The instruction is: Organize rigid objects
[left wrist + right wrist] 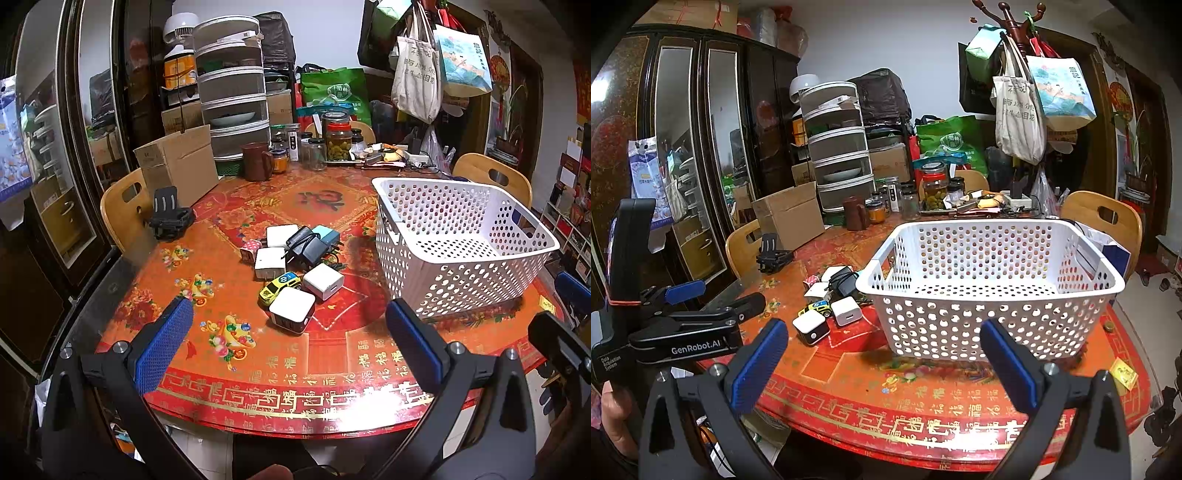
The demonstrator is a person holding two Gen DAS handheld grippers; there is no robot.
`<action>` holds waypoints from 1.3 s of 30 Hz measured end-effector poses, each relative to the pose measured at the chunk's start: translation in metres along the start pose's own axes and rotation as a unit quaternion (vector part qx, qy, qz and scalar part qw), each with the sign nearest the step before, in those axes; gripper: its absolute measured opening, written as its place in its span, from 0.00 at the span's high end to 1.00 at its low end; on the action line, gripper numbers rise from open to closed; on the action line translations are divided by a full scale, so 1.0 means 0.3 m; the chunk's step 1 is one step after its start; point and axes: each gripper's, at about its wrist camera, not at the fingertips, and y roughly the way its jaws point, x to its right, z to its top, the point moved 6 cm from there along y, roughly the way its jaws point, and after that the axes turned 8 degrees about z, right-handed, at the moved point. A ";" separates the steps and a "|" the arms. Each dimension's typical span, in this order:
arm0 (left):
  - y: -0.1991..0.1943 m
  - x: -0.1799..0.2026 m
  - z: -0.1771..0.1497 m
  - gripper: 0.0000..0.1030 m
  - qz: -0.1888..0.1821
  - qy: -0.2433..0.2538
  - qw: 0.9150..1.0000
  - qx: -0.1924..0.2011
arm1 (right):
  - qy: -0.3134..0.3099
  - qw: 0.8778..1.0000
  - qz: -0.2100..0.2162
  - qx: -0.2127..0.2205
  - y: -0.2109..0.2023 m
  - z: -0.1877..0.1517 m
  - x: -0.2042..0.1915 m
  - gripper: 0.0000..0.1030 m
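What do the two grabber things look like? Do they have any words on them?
Both tools look alike. The left tool and right tool each have two black plastic arms with silver bolts, ending in flat blue pads with a bumpy grid texture. Seen from the right wrist camera, the left tool's black body carries white lettering, "GenRobot.AI" and "Data Acquisition System", plus a blue lever on top.

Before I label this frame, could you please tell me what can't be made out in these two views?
- Basket floor, right wrist view: its near wall hides the front strip.
- Chargers at the pile's back, right wrist view: the basket's corner partly covers them.
- Black adapter cable, left wrist view: it runs under the pile.
- Jar labels: too small to read.
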 end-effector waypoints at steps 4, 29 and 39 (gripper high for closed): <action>0.002 0.000 -0.002 0.00 0.000 0.000 1.000 0.000 | 0.001 1.000 -0.001 -0.001 0.002 -0.003 0.000 0.00; 0.226 -0.032 -0.006 0.00 0.024 0.011 1.000 0.017 | 0.053 0.987 -0.146 0.027 -0.043 0.088 0.438 0.00; 0.518 -0.051 -0.106 0.00 0.006 0.009 0.994 -0.106 | 0.143 0.973 -0.176 -0.053 0.099 0.115 0.916 0.22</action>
